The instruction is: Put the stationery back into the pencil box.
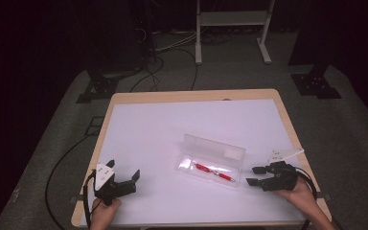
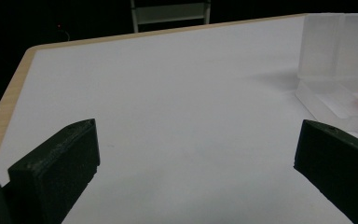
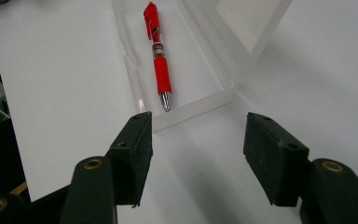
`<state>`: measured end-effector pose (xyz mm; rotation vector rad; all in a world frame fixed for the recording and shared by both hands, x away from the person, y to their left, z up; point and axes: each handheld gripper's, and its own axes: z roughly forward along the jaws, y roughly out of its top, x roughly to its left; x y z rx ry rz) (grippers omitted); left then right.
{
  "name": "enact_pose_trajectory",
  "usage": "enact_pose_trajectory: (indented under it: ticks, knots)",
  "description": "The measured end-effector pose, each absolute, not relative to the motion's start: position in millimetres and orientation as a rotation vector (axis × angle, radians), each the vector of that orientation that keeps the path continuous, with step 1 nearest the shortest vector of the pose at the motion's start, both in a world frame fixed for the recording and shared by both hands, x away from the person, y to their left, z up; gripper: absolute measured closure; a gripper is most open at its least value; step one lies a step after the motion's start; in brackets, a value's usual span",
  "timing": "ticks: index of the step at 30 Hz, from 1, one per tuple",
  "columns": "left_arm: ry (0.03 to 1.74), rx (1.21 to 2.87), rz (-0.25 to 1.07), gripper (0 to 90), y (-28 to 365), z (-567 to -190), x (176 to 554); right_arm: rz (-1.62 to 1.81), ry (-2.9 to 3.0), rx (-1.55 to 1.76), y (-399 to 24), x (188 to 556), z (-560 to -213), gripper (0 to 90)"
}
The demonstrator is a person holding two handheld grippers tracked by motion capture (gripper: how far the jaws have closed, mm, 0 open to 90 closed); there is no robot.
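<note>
Table (image 1: 139, 120), white-topped, wood-edged — bare work surface under both tongs. Clear plastic case (image 3: 200, 88), lid hinged up and back so the tray lies open, its near end just ahead of the right gripper (image 3: 193, 140), jaws wide, holding nothing. Left gripper (image 1: 123, 176) well off to the case's side, jaws wide, empty. Red pen (image 3: 158, 60) — silver tip toward the right gripper, lying flat in the tray

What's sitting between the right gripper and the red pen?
Only the low end wall of the clear case, as the right gripper view shows: the right gripper stands open just outside it, the red pen inside.
</note>
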<state>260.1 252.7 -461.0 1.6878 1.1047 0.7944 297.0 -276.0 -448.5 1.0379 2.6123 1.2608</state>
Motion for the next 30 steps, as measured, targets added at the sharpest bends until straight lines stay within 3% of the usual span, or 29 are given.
enact_pose_trajectory:
  ticks: [30]
  knots:
    - [1.108,1.689,0.798,0.0,251.8,-461.0,260.1,1.268,2.558,1.124,-303.0,275.5,-463.5,38.1]
